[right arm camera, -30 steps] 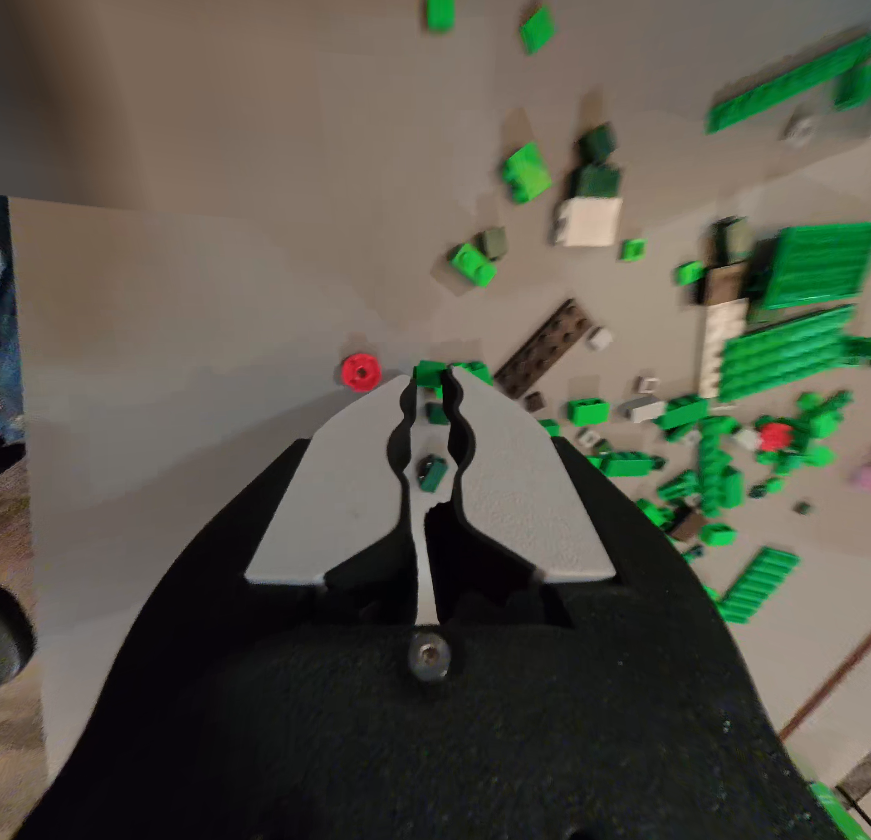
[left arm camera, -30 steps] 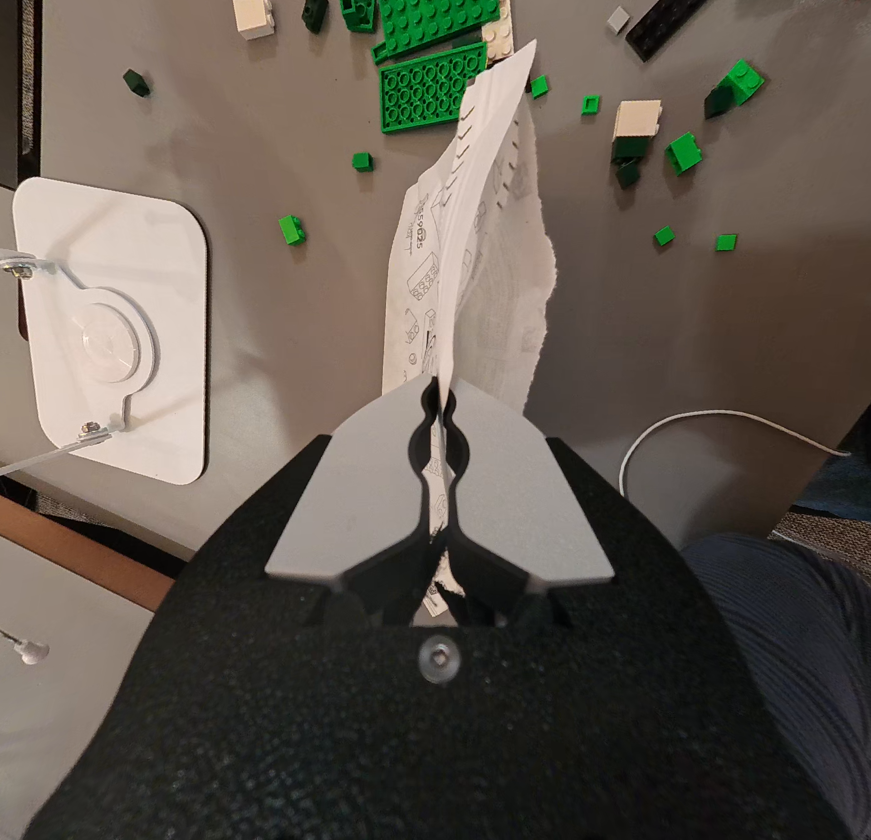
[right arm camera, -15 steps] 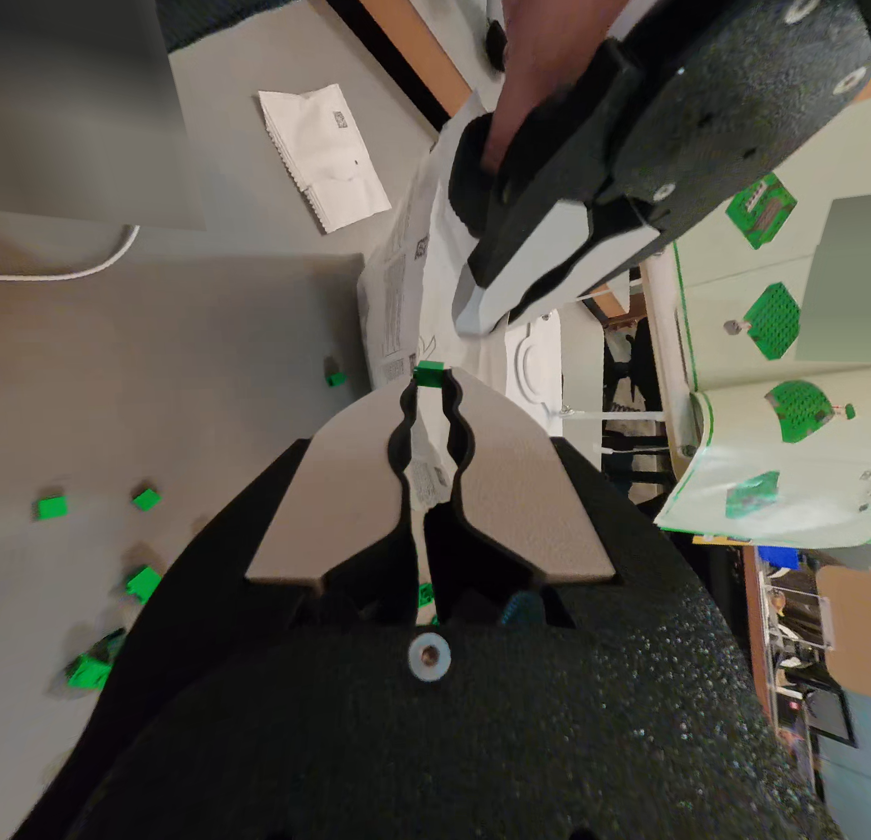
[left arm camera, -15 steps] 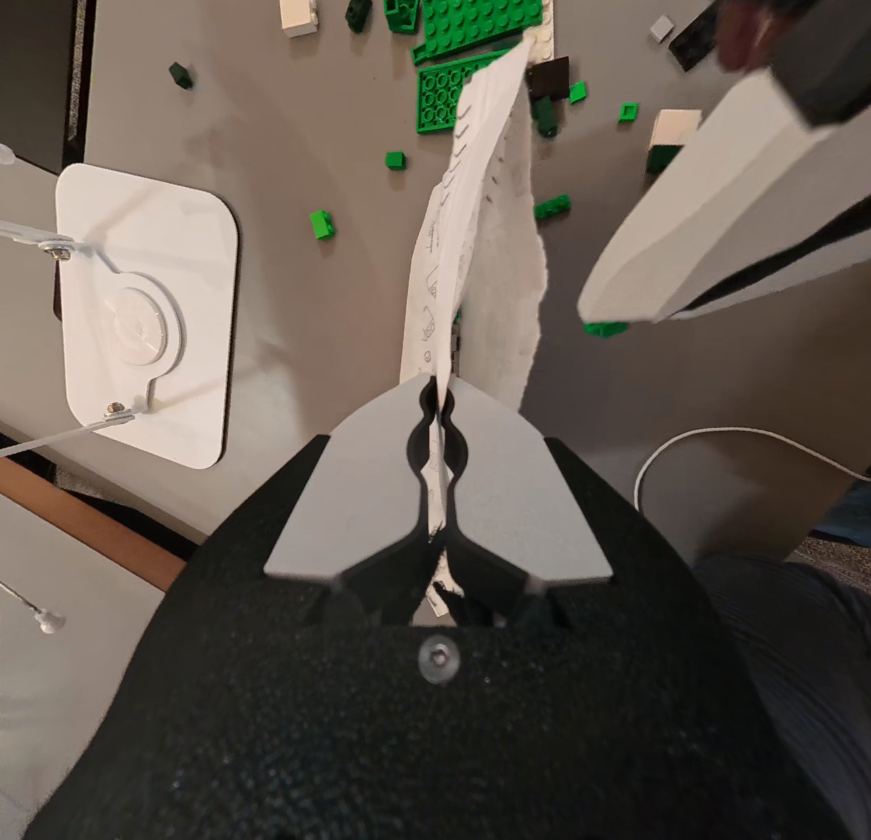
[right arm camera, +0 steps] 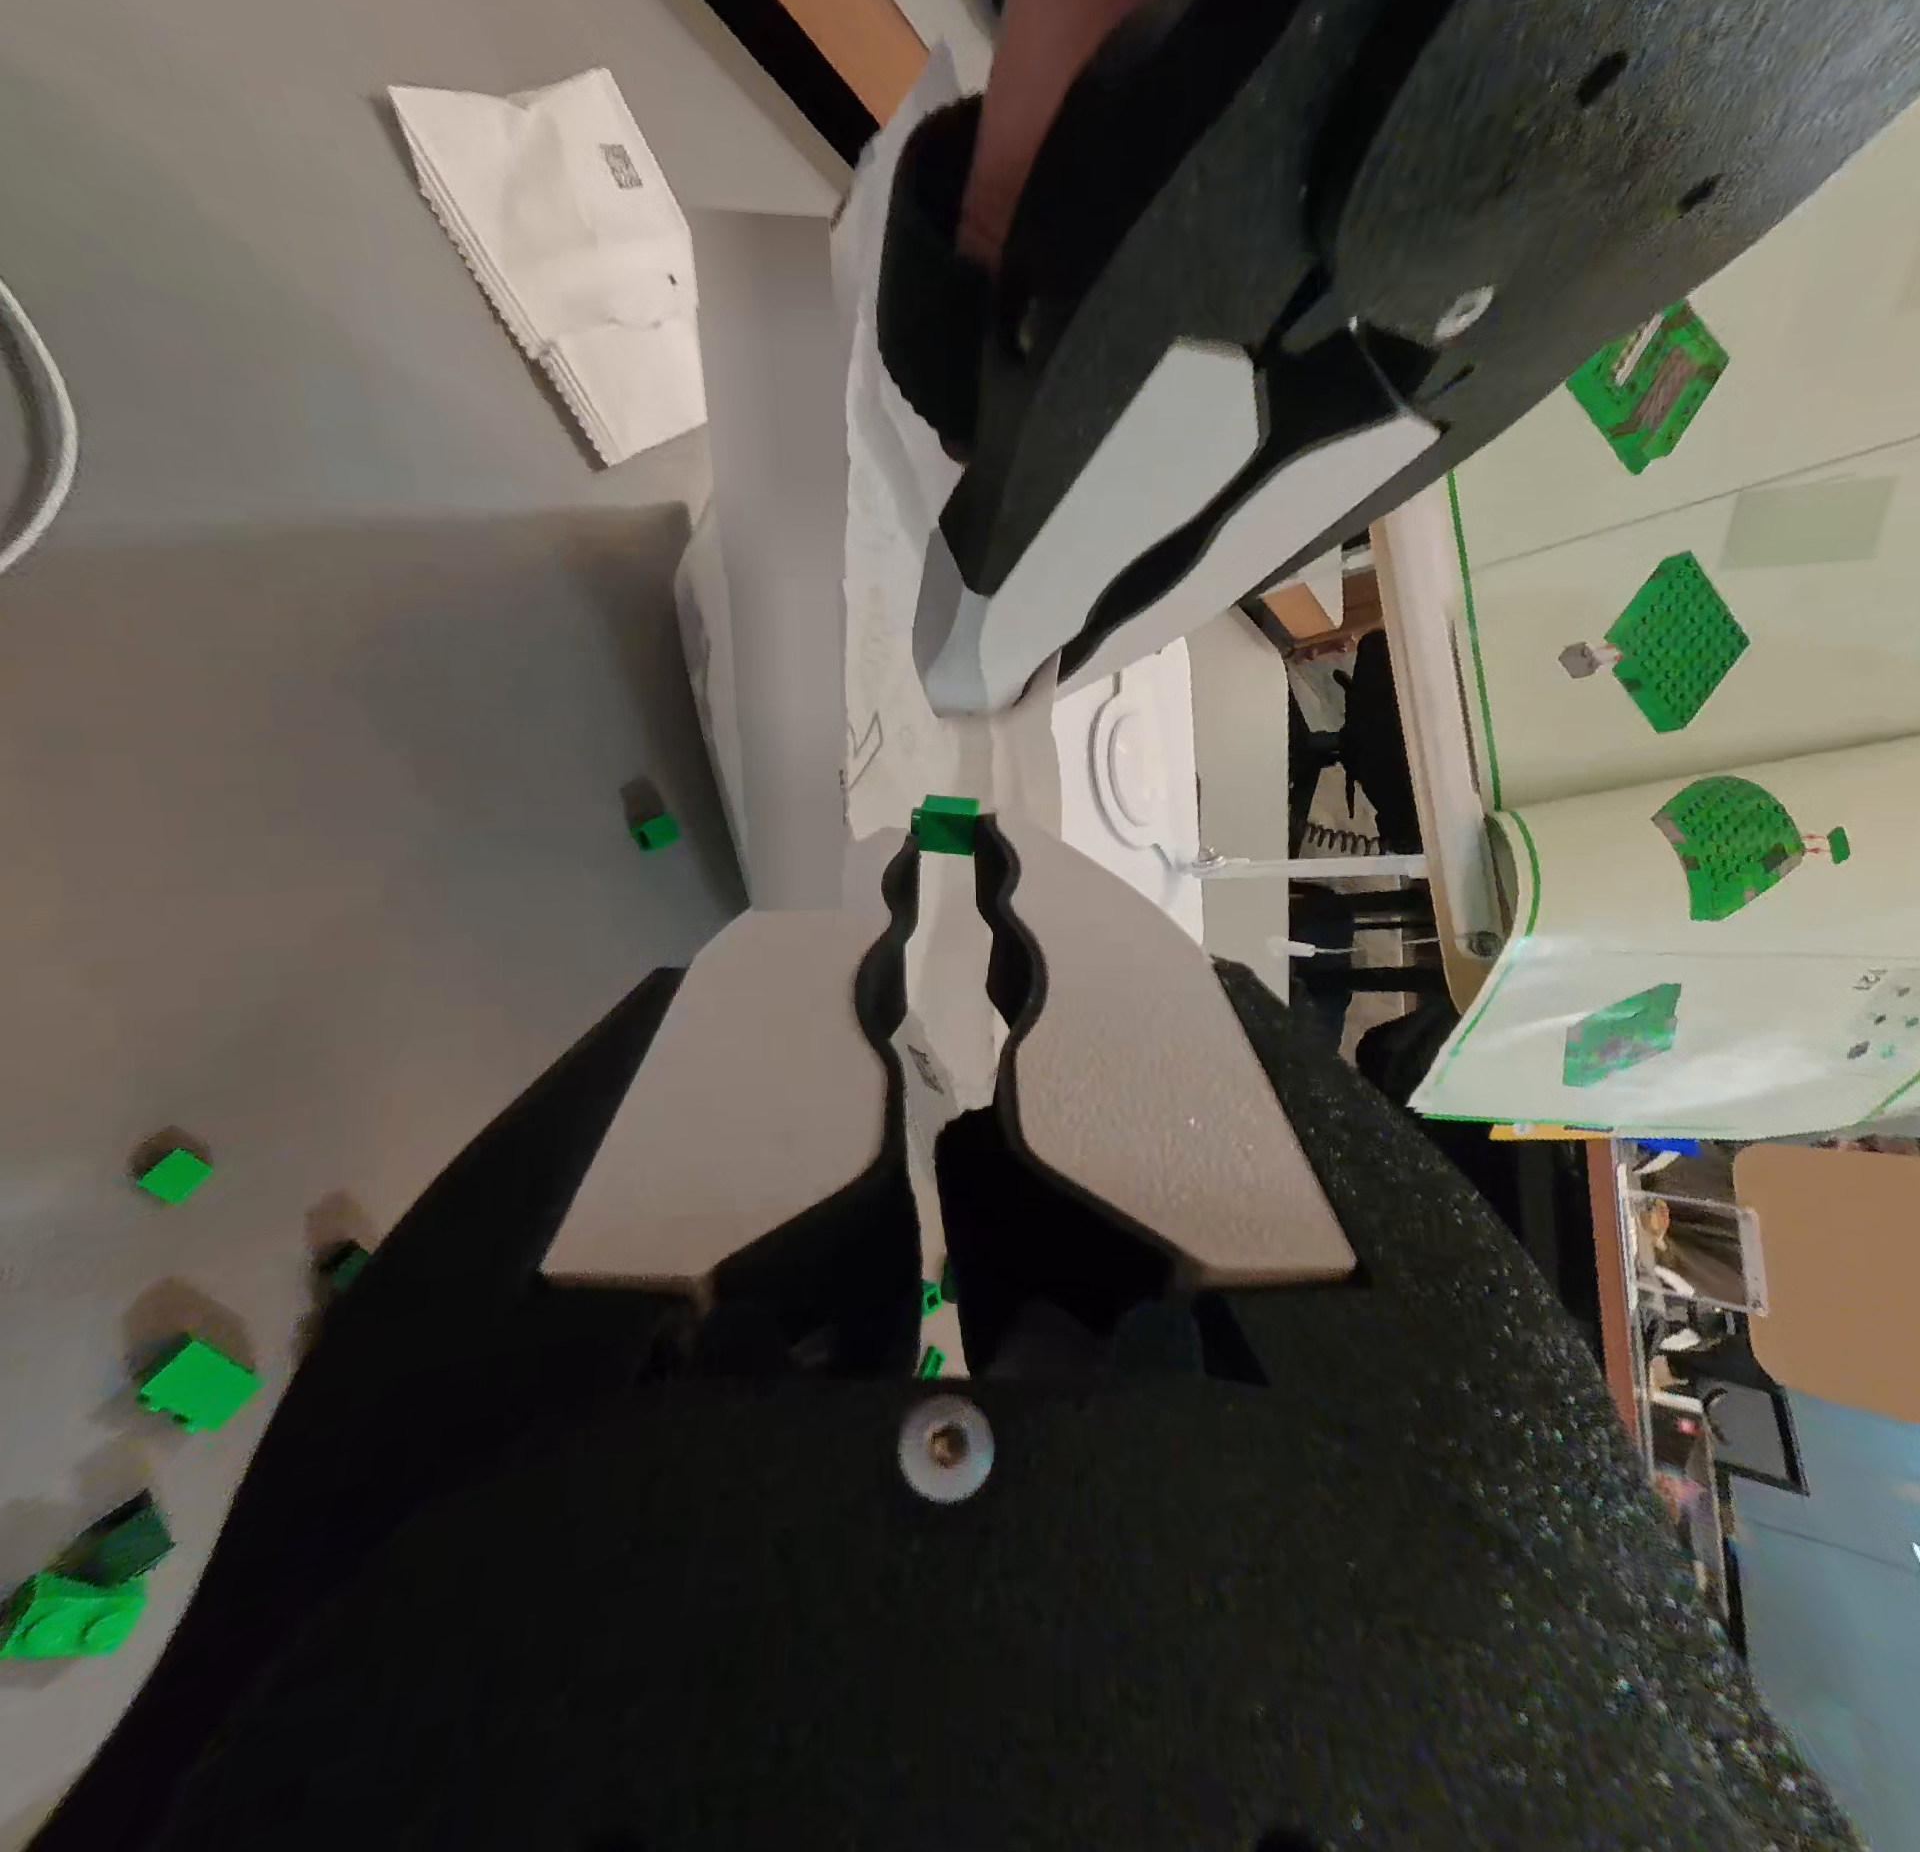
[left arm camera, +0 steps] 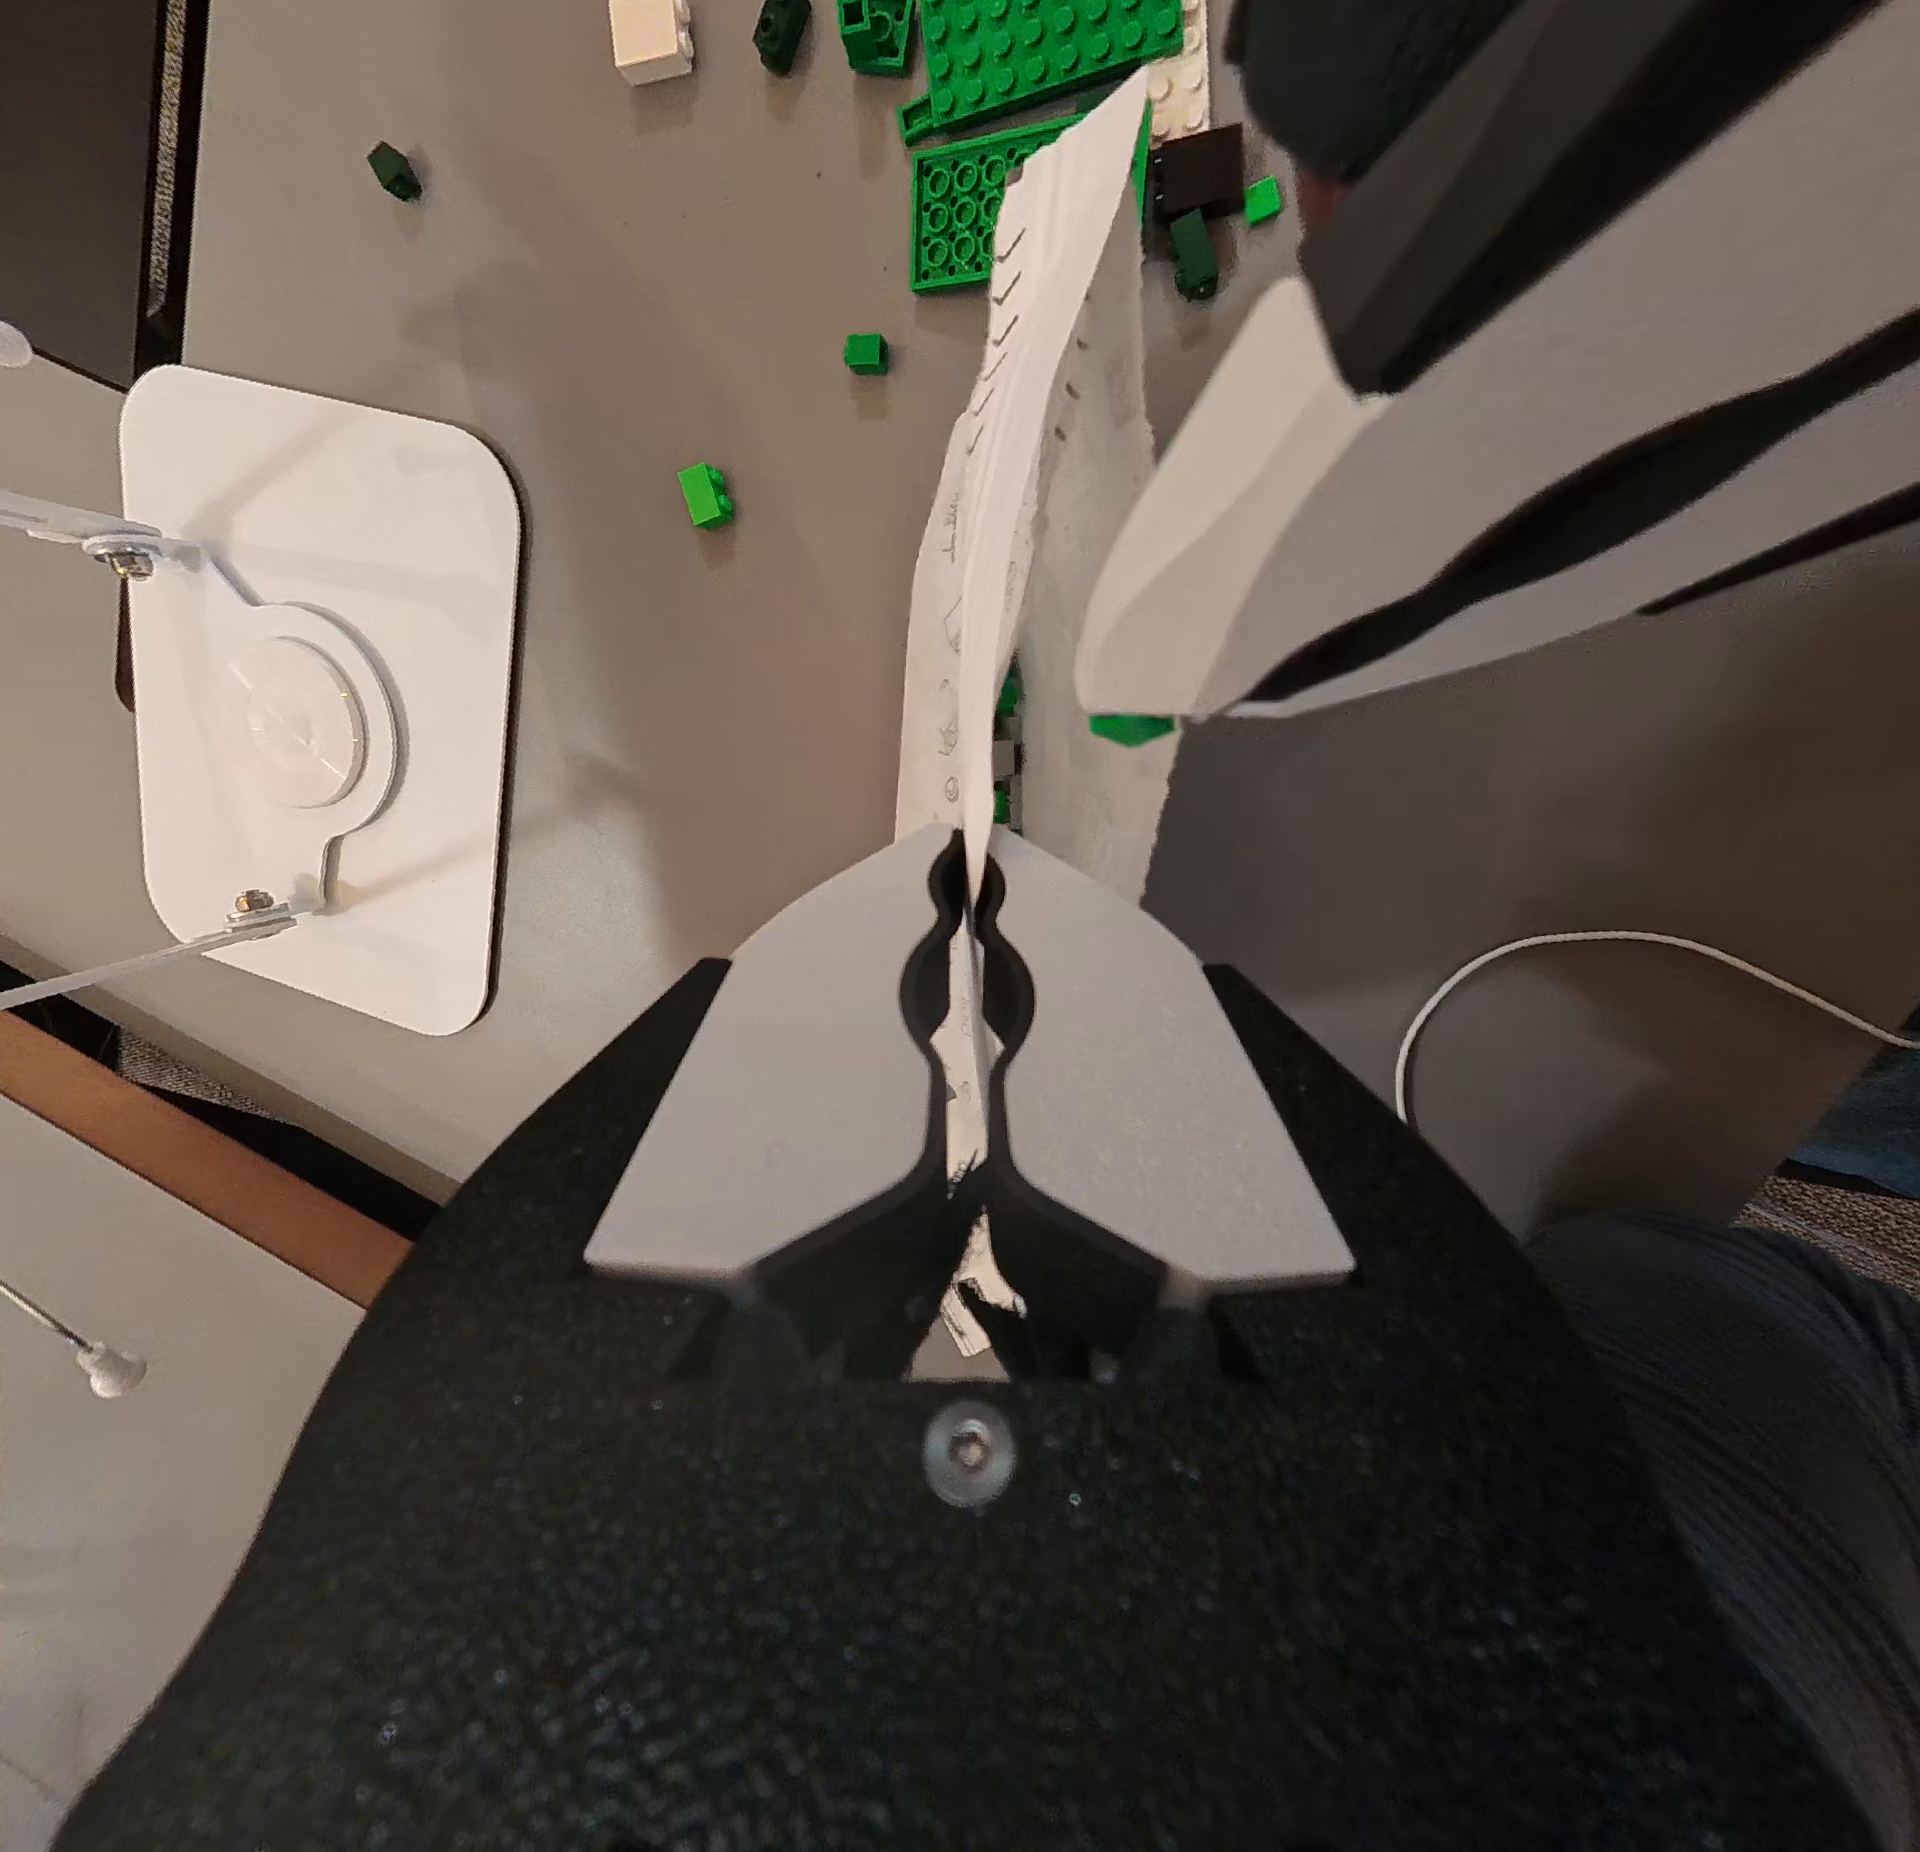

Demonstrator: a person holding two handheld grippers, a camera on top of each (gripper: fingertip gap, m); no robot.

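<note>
My left gripper (left arm camera: pixel 971 852) is shut on a torn white paper bag (left arm camera: pixel 1039 431) and holds it edge-up above the grey table (left arm camera: pixel 623 244). My right gripper (right arm camera: pixel 945 841) is shut on a small green brick (right arm camera: pixel 945 826) pinched at its fingertips. In the left wrist view the right gripper (left arm camera: pixel 1132 701) comes in from the upper right, with the green brick (left arm camera: pixel 1132 728) just beside the bag's open side. In the right wrist view the left gripper (right arm camera: pixel 966 659) hangs close above the brick, with the bag (right arm camera: pixel 883 576) behind it.
Green plates (left arm camera: pixel 1049 26) and loose green, white and dark bricks lie at the far side. A white stand base (left arm camera: pixel 312 690) sits at the left, a white cable (left arm camera: pixel 1558 945) at the right. A second flat paper bag (right arm camera: pixel 561 264) lies on the table. An open booklet (right arm camera: pixel 1683 763) stands to the right. Less than 4 cm separates the two grippers' tips.
My right gripper has swung from above the brick pile, with the green brick in it, over to the bag and closer to it. My left gripper still holds the bag.
</note>
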